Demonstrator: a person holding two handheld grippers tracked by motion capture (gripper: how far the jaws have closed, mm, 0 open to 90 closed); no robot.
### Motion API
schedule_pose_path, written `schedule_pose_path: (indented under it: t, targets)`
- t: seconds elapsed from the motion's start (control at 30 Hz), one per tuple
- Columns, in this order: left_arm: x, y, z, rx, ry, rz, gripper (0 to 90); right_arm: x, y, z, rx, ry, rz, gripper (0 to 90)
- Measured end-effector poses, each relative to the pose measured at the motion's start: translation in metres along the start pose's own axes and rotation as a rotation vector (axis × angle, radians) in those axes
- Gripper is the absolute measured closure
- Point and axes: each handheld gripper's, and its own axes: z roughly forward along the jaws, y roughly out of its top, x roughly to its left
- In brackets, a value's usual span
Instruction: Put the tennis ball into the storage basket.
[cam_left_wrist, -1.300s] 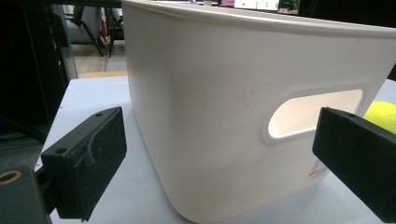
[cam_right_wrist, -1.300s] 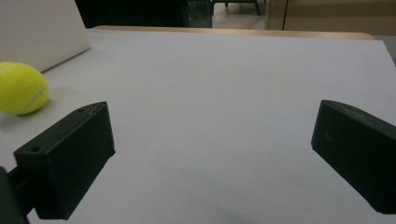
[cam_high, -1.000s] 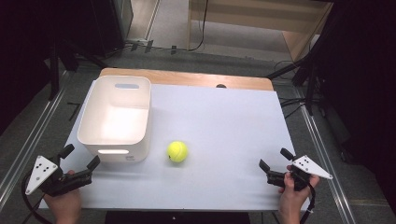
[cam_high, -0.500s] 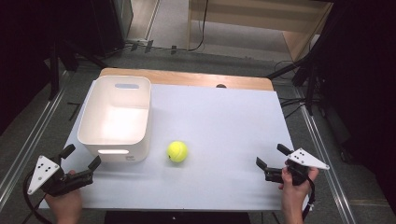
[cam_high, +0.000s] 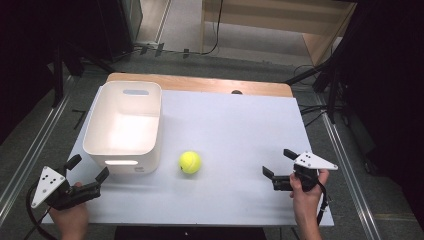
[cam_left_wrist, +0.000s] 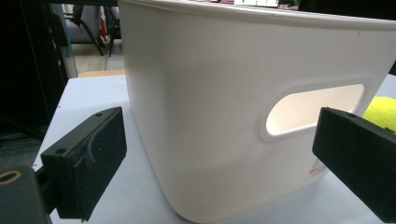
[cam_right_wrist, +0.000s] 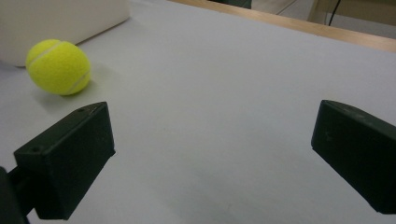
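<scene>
- While both grippers sit low at the near edge of the table (cam_high: 235, 120), the tennis ball (cam_high: 190, 162) lies free on the pale surface, roughly midway between them and touched by nothing.
- The ball rests just right of the white bin (cam_high: 125, 125), close to its near right corner, with a small gap between the two.
- The right gripper (cam_high: 277, 167) is held over the near right part of the table, its jaws spread wide with only bare surface between them; it is well apart from the ball.
- In the right gripper view the ball (cam_right_wrist: 58, 66) shows at the far left, beyond the left jaw, with the bin wall (cam_right_wrist: 60, 18) just behind it.
- The left gripper (cam_high: 87, 167) hovers at the near left corner, jaws wide apart and clamped on nothing, pointing at the bin's near end.
- In the left gripper view the bin (cam_left_wrist: 243, 107) stands close ahead between the jaws, its handle slot toward the right, and a sliver of the ball (cam_left_wrist: 380, 112) peeks past the right jaw.
- The bin stands upright on the left half of the table, its inside looking bare.
- A strip of wooden edge (cam_high: 200, 84) runs along the far side of the table.
</scene>
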Motion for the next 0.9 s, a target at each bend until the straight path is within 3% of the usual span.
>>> schedule_pose_path:
  t: [0.9]
  targets:
    - [0.0, 0.0, 0.001, -0.006, 0.0, -0.007, 2.9, 0.03, 0.038, 0.041, 0.085, 0.125, -0.072, 0.0]
